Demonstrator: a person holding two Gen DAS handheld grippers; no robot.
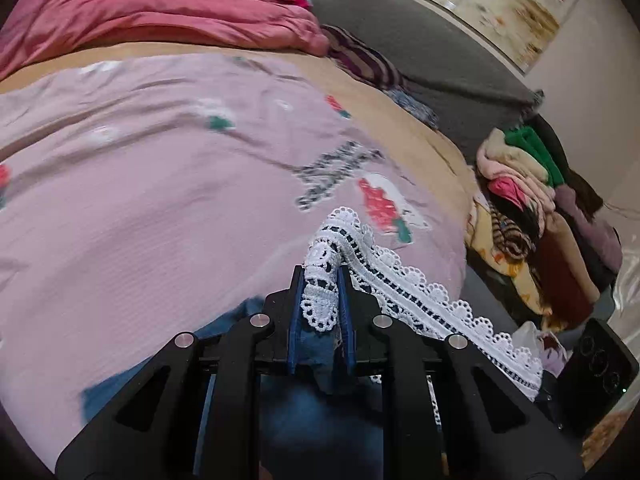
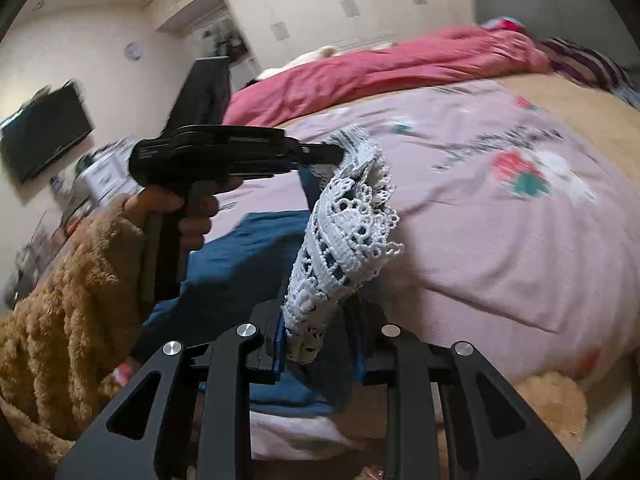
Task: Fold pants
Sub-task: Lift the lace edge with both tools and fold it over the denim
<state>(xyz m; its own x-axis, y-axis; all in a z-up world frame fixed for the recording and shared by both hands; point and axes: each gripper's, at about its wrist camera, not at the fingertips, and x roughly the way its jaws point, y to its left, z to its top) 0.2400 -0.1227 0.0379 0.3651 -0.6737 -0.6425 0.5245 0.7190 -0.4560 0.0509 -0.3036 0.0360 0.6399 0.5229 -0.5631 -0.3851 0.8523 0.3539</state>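
Left wrist view: the left tongs (image 1: 322, 300) pinch the white lace hem (image 1: 420, 292) of the blue pants (image 1: 316, 412), raised above the pink bedspread (image 1: 160, 200); a clothes pile (image 1: 532, 208) sits beyond the bed's edge.

Right wrist view: the right tongs (image 2: 316, 340) pinch the lace hem (image 2: 348, 232) too, the pants (image 2: 240, 264) draping down to the bedspread (image 2: 500, 240); a red blanket (image 2: 380, 68) lies along the far side.

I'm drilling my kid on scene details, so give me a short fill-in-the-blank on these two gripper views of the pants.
1. The left gripper is shut on the white ____ hem of the pants.
2. The right gripper is ____ on the same trim.
3. The pants are ____ in colour.
4. The quilt lying on the bed is ____.

Missing words: lace; shut; blue; red
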